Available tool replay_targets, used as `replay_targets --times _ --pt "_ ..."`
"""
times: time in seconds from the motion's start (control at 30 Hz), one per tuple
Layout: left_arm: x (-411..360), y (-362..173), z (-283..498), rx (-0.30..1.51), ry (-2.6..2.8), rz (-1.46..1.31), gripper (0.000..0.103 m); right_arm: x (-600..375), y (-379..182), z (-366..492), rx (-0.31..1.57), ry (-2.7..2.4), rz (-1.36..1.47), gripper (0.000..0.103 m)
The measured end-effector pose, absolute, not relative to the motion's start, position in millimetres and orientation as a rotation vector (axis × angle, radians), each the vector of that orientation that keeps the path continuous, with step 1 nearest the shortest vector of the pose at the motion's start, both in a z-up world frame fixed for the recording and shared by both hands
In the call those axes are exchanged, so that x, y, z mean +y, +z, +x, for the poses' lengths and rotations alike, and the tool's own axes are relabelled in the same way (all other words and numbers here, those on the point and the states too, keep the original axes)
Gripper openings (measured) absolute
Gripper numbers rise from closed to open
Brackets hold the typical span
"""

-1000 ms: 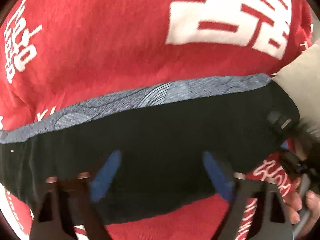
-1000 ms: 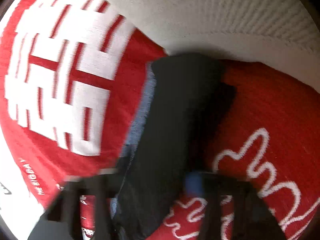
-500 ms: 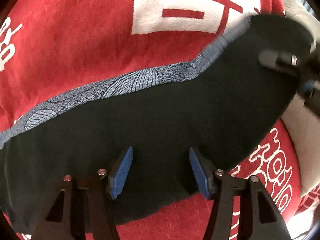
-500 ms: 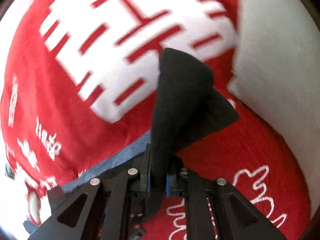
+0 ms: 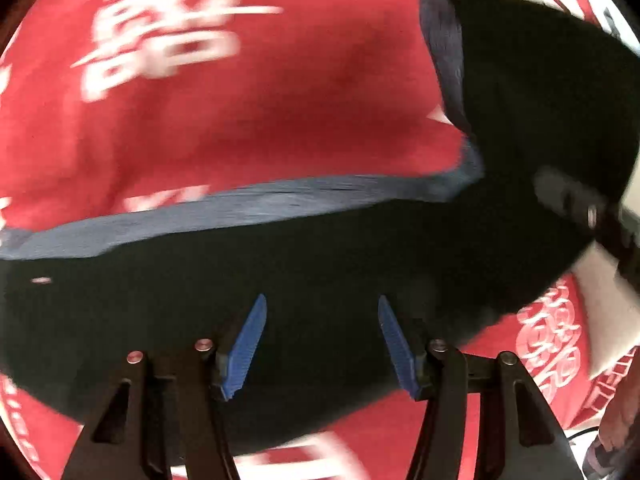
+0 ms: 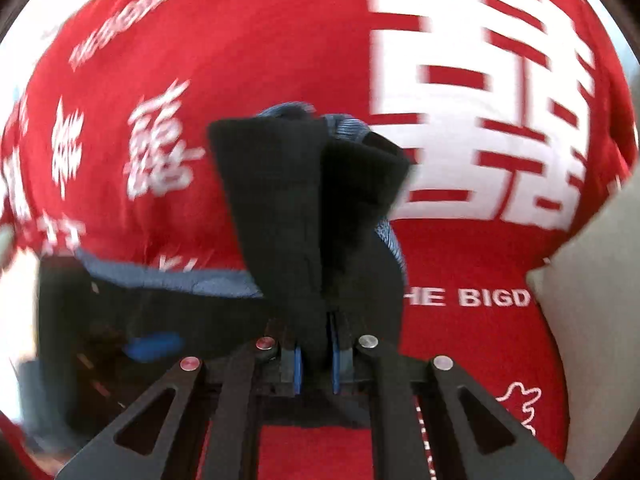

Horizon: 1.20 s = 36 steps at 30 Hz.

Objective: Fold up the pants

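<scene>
Pants (image 5: 320,264) on red blanket (image 5: 260,120) | left gripper (image 5: 320,344) fingers apart | right gripper (image 6: 314,364) fingers clamp pants

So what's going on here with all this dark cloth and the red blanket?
A person holding a gripper in each hand is folding a pair of black pants laid on a red blanket with white lettering. The right gripper has its jaws pinched shut on one end of the pants and holds that end lifted up off the blanket. The left gripper hangs over the middle of the pants with its jaws open, gripping nothing. A pale cushion sits at the blanket's edge.
</scene>
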<state>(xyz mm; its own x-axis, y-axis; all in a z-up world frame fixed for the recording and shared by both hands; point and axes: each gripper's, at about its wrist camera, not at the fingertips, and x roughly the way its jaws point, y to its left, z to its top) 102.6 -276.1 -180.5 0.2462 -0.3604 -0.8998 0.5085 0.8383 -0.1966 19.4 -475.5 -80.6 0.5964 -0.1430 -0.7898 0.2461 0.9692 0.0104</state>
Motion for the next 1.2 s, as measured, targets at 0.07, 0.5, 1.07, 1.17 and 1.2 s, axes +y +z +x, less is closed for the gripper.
replay_targets --times 0.07,0.5,1.07,1.17,1.2 --pt "-249.0 -181.1 119.5 1.186 -0.538 0.152 0.06 -438.0 -99.1 30.2 0.941 -0.213 0.01 0.011" --pt "-133.4 -193.0 166.4 1.261 -0.405 0.099 0.08 -297.7 -204.6 26.1 1.06 -0.275 -0.63 0.028" --pt "-254.4 -178.9 152.5 1.379 -0.801 0.071 0.069 -415.1 -118.0 -13.5 1.126 -0.278 0.127 0.054" --pt "-259.3 -183.4 147.8 1.416 -0.809 0.104 0.022 -425.5 -120.4 -15.1 1.141 -0.275 0.189 0.053" --pt "-257.7 -180.3 146.8 1.411 -0.82 0.084 0.017 -427.2 -120.2 -16.7 1.142 -0.279 0.203 0.051"
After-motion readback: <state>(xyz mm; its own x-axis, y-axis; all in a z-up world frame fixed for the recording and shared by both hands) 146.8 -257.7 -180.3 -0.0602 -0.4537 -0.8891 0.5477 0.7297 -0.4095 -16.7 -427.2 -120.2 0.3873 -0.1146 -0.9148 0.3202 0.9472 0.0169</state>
